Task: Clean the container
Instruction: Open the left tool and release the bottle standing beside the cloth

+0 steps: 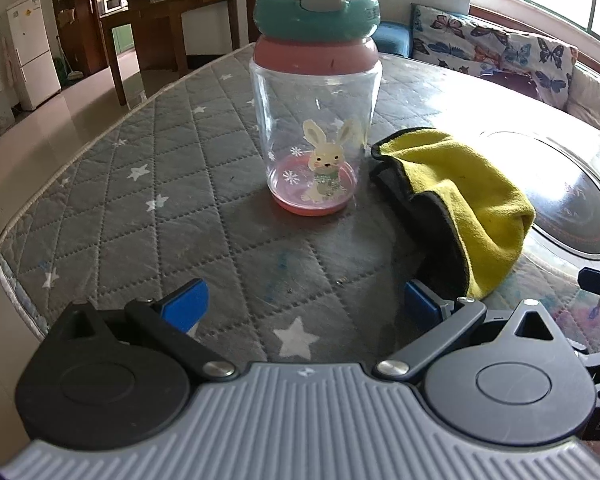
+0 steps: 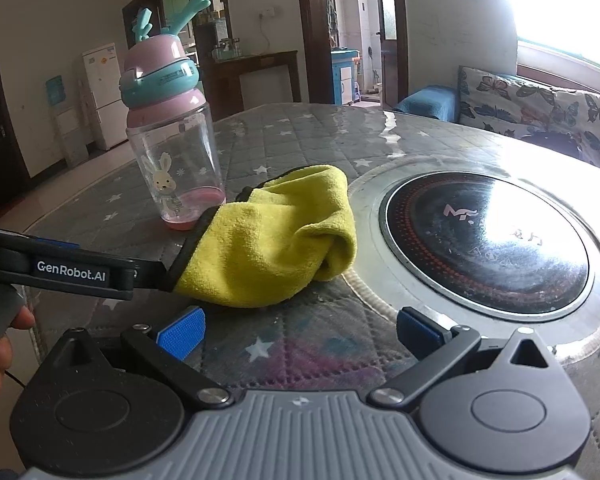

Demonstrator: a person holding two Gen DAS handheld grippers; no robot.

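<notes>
Left gripper (image 1: 306,304): wide open and empty, low over the quilted worktop (image 1: 140,200); in the left wrist view both blue pads (image 1: 184,304) show with bare cover between them.

Container (image 1: 318,128): a clear child's bottle with a rabbit print, pink base and pink-and-teal lid, upright straight ahead of the left gripper and a little way off; nothing touches it yet.

Grip for the container: my judgement is that the left gripper should go straight forward and close on the clear wall below the pink collar, low enough that the tall lid does not tip it. The wall looks smooth, so close squarely, both pads flat on it.

Cloth (image 2: 276,236): yellow with a dark edge, lying crumpled ahead and slightly left of the right gripper (image 2: 300,332), with the container just beyond its far left corner and the left gripper's arm against its near left edge.

Right gripper: also spread wide with nothing between its fingers, just short of the cloth.

Grip for the cloth: take a thick fold near the nearest bulge, not the thin hem, so enough hangs free for wiping.

Cooktop (image 2: 488,244): a round glass plate ahead and right of the right gripper; keep the cloth off it.

Order: steady the container first, then wipe.
</notes>
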